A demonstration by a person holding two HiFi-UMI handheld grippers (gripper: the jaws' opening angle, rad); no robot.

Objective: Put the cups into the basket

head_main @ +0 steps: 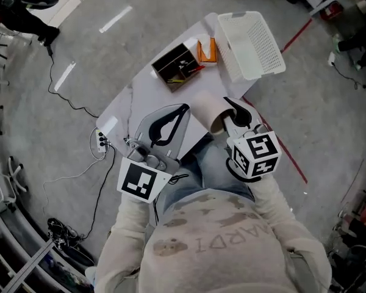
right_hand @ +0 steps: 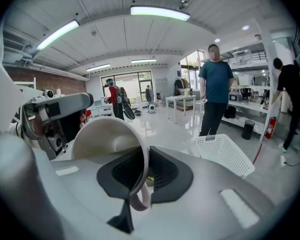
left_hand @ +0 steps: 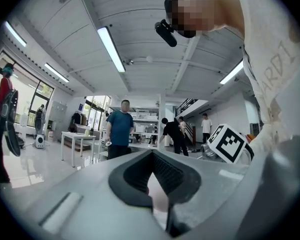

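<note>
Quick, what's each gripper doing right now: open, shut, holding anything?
Left gripper: shut, holding nothing.
Right gripper: shut on the cup, gripping its rim.

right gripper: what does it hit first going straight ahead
Likely nothing near: the right gripper, clamping the pale cup by its rim, aims left of the white perforated plastic basket; depth unclear.

right hand-held gripper [right_hand: 140, 176] clamped on white cup [right_hand: 107, 139] rim, basket [right_hand: 225, 153] beyond
</note>
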